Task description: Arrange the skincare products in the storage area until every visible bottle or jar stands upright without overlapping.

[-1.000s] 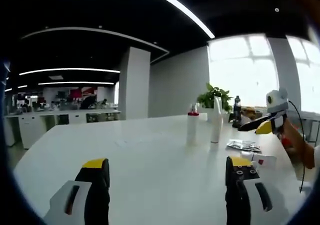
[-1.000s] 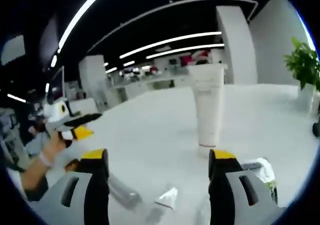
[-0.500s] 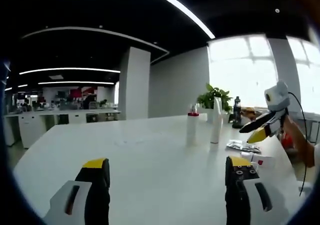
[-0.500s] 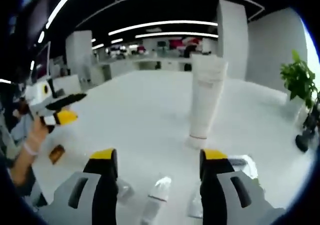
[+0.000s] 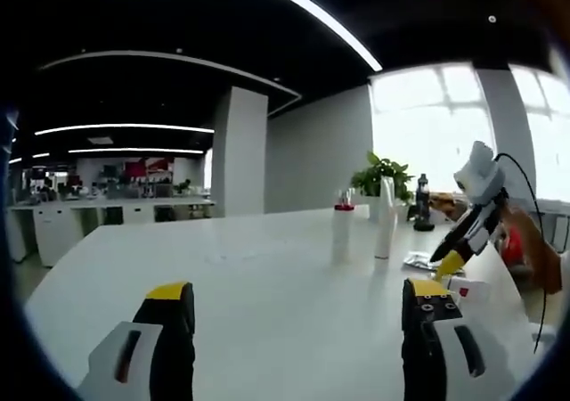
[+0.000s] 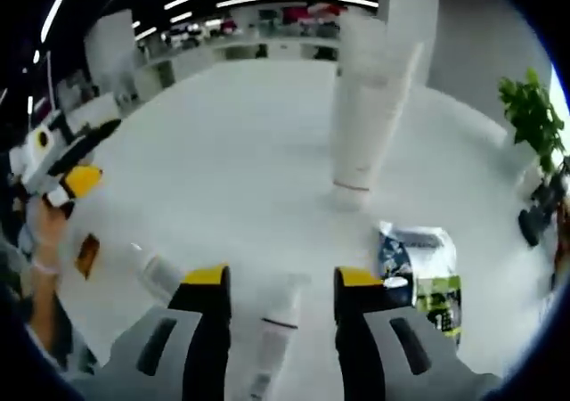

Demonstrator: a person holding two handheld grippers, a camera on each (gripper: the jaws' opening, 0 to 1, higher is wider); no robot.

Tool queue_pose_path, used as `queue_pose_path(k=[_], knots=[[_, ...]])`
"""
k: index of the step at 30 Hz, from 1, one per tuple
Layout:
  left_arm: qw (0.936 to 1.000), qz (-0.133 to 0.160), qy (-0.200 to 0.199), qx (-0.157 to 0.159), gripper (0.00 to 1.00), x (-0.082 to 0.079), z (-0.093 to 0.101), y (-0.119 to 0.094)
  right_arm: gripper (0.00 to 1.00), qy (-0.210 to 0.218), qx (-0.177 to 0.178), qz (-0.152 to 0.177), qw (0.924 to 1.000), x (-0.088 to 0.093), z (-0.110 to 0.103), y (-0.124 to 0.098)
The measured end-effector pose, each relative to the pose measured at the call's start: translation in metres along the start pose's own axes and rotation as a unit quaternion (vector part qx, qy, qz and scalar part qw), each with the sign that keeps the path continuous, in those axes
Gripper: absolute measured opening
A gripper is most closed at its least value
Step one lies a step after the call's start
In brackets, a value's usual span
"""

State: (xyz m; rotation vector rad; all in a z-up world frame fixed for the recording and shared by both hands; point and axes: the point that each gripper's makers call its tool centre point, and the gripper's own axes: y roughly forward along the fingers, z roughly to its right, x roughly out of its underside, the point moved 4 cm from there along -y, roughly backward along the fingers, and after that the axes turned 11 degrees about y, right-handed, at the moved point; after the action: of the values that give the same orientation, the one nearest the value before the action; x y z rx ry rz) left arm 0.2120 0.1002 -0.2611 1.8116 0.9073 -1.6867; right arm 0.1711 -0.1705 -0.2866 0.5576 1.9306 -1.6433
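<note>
On a white table (image 5: 267, 267), a tall white tube (image 6: 365, 116) stands upright. Nearer than the tube, a white bottle (image 6: 272, 330) lies flat between the open, empty right gripper (image 6: 276, 281). The left gripper (image 5: 298, 296) is open, empty, well short of the tube.

The left gripper (image 5: 298, 316) hovers above the white table (image 5: 249, 276) with its yellow-tipped jaws spread wide and nothing between them. Beyond it a red-capped bottle (image 5: 342, 232) stands upright, a white tube (image 5: 385, 225) just beside it. Near the tube, the right gripper (image 5: 452, 260) tilts down toward a flat packet (image 5: 419, 259) and a white box (image 5: 468, 287).
</note>
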Motion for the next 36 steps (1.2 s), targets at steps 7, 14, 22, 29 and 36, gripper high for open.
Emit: queue_pose_path(k=[7,14,22,29,36], knots=[[0.9999,0.01,-0.006,-0.002,1.0,-0.003,0.002,-0.003,0.38,0.019,0.024,-0.046,0.9985,0.01,0.003,0.005],[0.9999,0.01,-0.006,-0.005,1.0,-0.003,0.005,-0.006,0.32,0.019,0.025,-0.091,0.9953,0.028,-0.002,0.004],[0.9999,0.01,-0.007,-0.003,1.0,-0.002,0.006,-0.006,0.29,0.019,0.028,-0.135,0.9902,0.029,0.001,0.01],[0.9999,0.009,-0.006,-0.002,0.99,-0.001,0.004,-0.005,0.26,0.01,0.037,-0.191,0.9809,0.037,0.001,0.007],[1.0,0.006,-0.006,-0.001,0.99,-0.002,-0.01,0.006,0.25,-0.005,0.053,-0.246,0.9678,0.027,0.003,0.013]])
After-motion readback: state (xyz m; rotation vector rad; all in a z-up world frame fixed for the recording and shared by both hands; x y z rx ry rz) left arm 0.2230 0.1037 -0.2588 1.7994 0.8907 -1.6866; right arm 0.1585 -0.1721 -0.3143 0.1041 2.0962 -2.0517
